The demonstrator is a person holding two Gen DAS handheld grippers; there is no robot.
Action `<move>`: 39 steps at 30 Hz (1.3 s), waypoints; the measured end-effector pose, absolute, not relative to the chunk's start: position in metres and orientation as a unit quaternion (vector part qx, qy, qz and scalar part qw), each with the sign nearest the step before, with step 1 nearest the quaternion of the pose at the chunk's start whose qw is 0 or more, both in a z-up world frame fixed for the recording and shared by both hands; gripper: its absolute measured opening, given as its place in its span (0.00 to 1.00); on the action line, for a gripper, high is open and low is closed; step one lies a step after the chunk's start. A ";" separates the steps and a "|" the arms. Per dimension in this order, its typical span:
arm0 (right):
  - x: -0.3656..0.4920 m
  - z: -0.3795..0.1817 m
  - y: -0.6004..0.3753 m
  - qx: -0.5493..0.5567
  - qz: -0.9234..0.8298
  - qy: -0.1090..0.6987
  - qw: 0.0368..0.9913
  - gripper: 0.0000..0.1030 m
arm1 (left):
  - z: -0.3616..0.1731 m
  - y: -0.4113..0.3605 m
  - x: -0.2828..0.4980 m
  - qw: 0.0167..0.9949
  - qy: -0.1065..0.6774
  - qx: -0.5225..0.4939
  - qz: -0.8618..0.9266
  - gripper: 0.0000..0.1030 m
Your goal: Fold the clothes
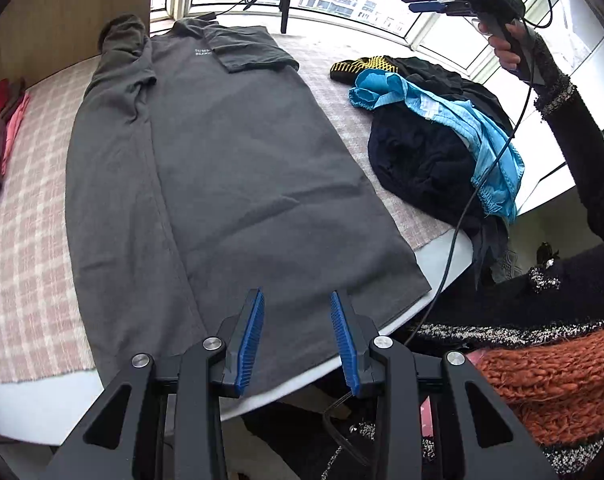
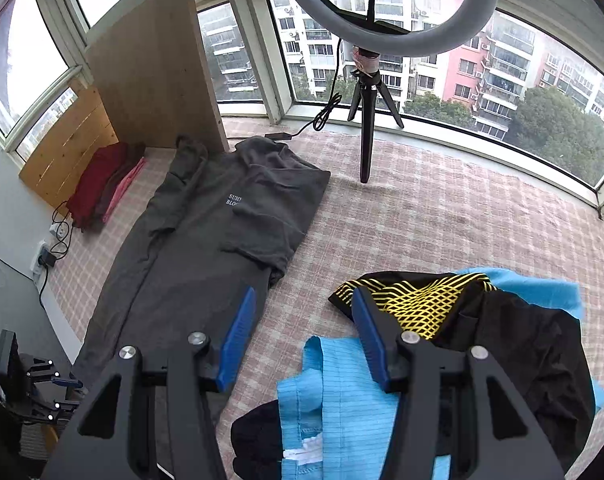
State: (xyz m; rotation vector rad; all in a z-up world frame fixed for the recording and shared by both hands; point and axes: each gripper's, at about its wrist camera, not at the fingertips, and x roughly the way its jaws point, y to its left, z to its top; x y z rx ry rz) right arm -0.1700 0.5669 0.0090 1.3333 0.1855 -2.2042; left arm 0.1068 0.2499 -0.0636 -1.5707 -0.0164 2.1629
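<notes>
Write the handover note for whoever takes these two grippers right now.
Left gripper: open, empty, over the near hem of the grey shirt.
Right gripper: open, empty, held up in the air above the pile of unfolded clothes.
Grey shirt lies flat lengthwise on the checked cloth, both sides and sleeves folded inward into a long strip.
Folded red and pink items are stacked at the far left.
Done: side folds.
Left: fold the strip end to end, set it aside, then do the blue, black and yellow-patterned items in the pile.
</notes>
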 end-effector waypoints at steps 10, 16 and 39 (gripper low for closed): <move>-0.197 -0.003 0.562 0.499 -0.813 0.145 0.262 0.49 | -0.113 0.407 0.149 0.286 0.025 -0.552 0.783 0.32; -0.231 -0.045 0.537 0.518 -0.803 0.120 0.270 0.49 | -0.146 0.446 0.154 0.262 0.055 -0.569 0.777 0.32; -0.319 -0.189 0.442 0.590 -0.748 0.007 0.304 0.44 | -0.115 0.404 0.146 0.241 -0.094 -0.558 0.789 0.02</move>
